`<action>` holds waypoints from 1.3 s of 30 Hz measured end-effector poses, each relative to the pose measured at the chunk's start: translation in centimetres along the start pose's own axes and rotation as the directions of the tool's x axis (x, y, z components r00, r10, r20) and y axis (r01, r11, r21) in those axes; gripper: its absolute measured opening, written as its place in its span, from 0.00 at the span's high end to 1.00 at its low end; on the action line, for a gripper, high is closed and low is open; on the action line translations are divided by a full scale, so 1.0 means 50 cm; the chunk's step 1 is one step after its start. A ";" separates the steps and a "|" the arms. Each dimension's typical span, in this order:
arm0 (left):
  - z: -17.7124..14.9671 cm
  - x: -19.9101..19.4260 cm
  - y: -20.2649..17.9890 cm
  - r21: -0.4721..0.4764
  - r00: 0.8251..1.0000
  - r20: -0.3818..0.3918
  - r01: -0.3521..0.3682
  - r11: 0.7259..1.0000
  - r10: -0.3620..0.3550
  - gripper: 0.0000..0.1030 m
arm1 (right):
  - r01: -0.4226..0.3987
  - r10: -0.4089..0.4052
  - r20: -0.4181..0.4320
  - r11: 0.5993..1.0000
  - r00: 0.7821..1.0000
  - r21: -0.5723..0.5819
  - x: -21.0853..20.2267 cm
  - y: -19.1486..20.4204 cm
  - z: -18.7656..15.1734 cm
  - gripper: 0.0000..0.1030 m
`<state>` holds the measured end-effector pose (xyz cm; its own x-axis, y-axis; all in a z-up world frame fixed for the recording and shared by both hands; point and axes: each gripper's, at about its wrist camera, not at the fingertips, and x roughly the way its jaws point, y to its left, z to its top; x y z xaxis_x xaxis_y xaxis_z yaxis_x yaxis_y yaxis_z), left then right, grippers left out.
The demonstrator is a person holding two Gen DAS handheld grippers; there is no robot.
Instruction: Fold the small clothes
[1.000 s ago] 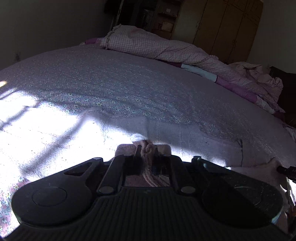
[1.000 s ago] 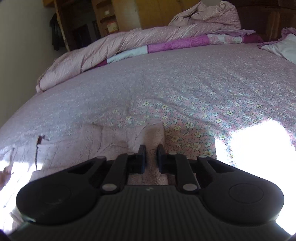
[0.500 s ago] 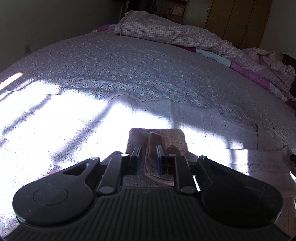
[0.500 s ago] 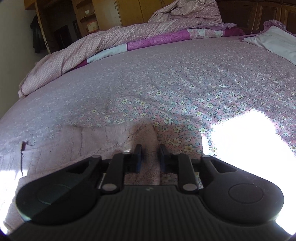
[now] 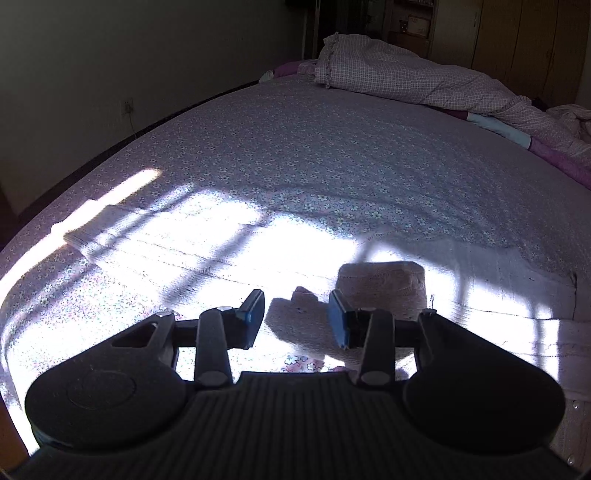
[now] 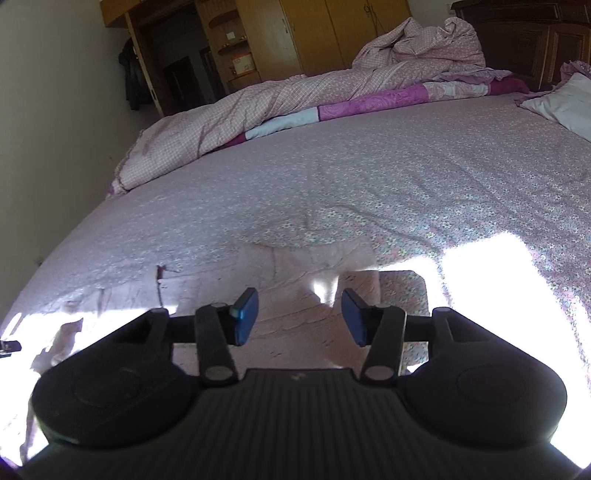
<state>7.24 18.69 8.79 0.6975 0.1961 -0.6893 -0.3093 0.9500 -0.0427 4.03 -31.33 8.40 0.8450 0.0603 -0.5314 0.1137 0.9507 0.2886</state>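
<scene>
A pale pink knitted garment (image 5: 509, 280) lies spread flat on the flowered bed sheet (image 5: 295, 155). Its folded-over cuff (image 5: 384, 284) lies just ahead of my left gripper's right finger. My left gripper (image 5: 295, 319) is open and empty, just above the cloth. In the right wrist view the same garment (image 6: 221, 280) lies under and ahead of my right gripper (image 6: 299, 319), which is open and empty. A small dark tag (image 6: 159, 271) shows at the garment's far edge.
A bunched pink checked quilt (image 6: 258, 110) lies along the far side of the bed. A white pillow (image 6: 565, 103) is at the far right. Wooden wardrobes (image 6: 314, 33) stand behind. Bright sun patches (image 6: 491, 273) fall on the sheet. The bed's left edge (image 5: 110, 155) meets a wall.
Both grippers have opened and let go of the garment's edge, which now lies flat on the bed. Both have drawn back a little and lifted.
</scene>
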 end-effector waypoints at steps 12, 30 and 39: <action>-0.022 0.094 0.154 -0.219 0.997 -0.065 -0.052 0.974 0.039 0.47 | -0.060 0.051 -0.130 0.996 0.990 -0.073 -0.064 0.101 -0.109 0.49; 0.009 0.174 0.139 -0.192 0.994 -0.002 -0.108 0.975 0.110 0.41 | 0.033 -0.040 -0.226 0.999 0.973 -0.036 -0.044 0.115 -0.186 0.49; 0.006 0.184 0.145 -0.169 0.990 0.053 -0.120 0.978 0.131 0.37 | 0.051 -0.059 -0.234 0.998 0.970 -0.038 -0.031 0.131 -0.191 0.49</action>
<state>11.64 27.45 2.36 0.6842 0.3312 -0.6497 -0.4955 0.8648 -0.0810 -1.50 -22.28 3.52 0.6907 0.0740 -0.7193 0.1372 0.9633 0.2309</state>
